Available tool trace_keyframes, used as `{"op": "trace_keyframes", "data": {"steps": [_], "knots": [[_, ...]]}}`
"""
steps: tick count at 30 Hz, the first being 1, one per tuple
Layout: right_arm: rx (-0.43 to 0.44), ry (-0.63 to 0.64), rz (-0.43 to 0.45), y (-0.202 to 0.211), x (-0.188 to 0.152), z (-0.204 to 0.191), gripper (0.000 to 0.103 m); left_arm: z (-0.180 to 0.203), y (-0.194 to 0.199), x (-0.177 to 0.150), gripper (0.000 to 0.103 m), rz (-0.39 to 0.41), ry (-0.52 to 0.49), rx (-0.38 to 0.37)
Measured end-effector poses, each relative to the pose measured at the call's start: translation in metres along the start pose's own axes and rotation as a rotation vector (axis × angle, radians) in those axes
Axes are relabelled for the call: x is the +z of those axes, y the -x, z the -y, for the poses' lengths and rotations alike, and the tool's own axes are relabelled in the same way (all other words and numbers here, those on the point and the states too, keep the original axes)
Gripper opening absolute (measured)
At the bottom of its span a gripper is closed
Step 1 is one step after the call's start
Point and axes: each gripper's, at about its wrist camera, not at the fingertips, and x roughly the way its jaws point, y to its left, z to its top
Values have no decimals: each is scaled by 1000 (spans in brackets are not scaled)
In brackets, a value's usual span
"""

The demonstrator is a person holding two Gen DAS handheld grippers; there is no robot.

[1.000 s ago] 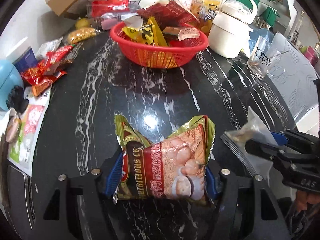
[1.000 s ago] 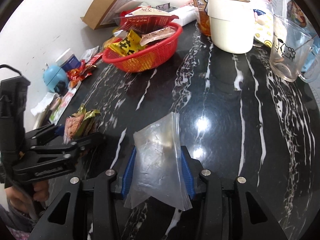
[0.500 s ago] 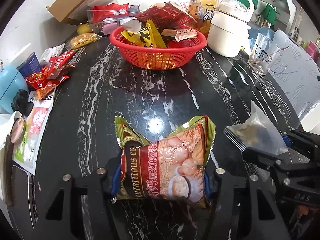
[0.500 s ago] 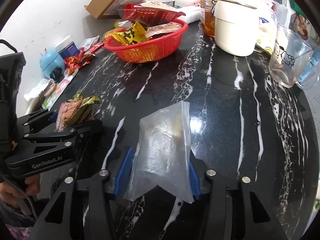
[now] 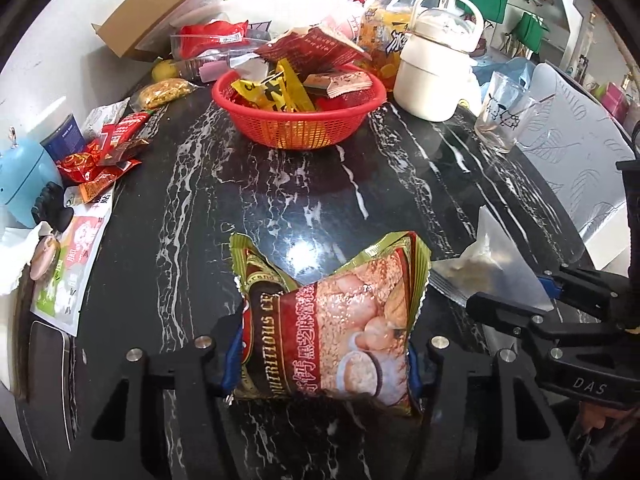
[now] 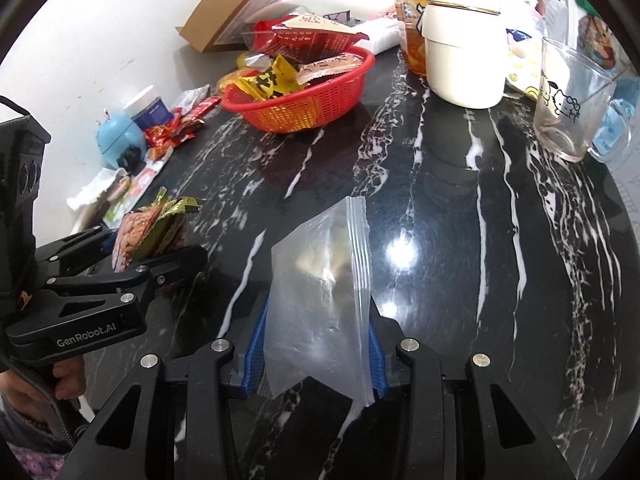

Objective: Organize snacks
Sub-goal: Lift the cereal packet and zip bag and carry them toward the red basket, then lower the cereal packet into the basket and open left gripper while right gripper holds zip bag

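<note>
- Up close, the left gripper (image 5: pixel 322 354) is clamped on a green-and-red foil cereal packet (image 5: pixel 332 328), its blue-padded fingers (image 5: pixel 232 354) pressing the packet's two sides so that the foil buckles between them.
- From the right wrist view, that same packet (image 6: pixel 150 236) shows edge-on in the left gripper (image 6: pixel 132 256), above the black marble table with white veins (image 6: pixel 460 208); whether it touches the surface cannot be told.
- Meanwhile the right gripper (image 6: pixel 316 354) is clenched on a clear plastic zip-lock bag (image 6: pixel 320 304), with the zip strip running along the bag's right edge and a small brownish content faintly visible inside.
- Seen from the left wrist camera, the clear bag (image 5: pixel 490 272) sits just beside the cereal packet, to its right, held by the right gripper (image 5: pixel 516 300).
- Farther back on the table stands a round red plastic mesh basket (image 5: pixel 298 118) heaped with yellow and red snack packets.
- Just right of the basket is a cream-white lidded pot with a loop handle (image 5: pixel 436 64), and beyond it a clear glass mug printed with a cartoon cat (image 6: pixel 568 100).
- Loose red and orange snack wrappers (image 5: pixel 104 156) lie along the table's left edge, near a pale blue rounded gadget (image 5: pixel 22 184).
- A brown cardboard box (image 5: pixel 160 12) lies at the back by the wall, behind the basket.
</note>
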Motion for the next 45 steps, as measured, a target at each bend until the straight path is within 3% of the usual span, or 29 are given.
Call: {"op": "trace_keyframes", "data": {"steps": [20, 32, 45], "knots": [[74, 17, 116, 49, -5, -11, 41, 11, 55, 2, 59, 127, -4, 8], [79, 68, 202, 70, 37, -14, 41, 1, 75, 43, 59, 234, 0, 14], [73, 91, 245, 56, 98, -3, 41, -12, 47, 106, 59, 296, -17, 21]]}}
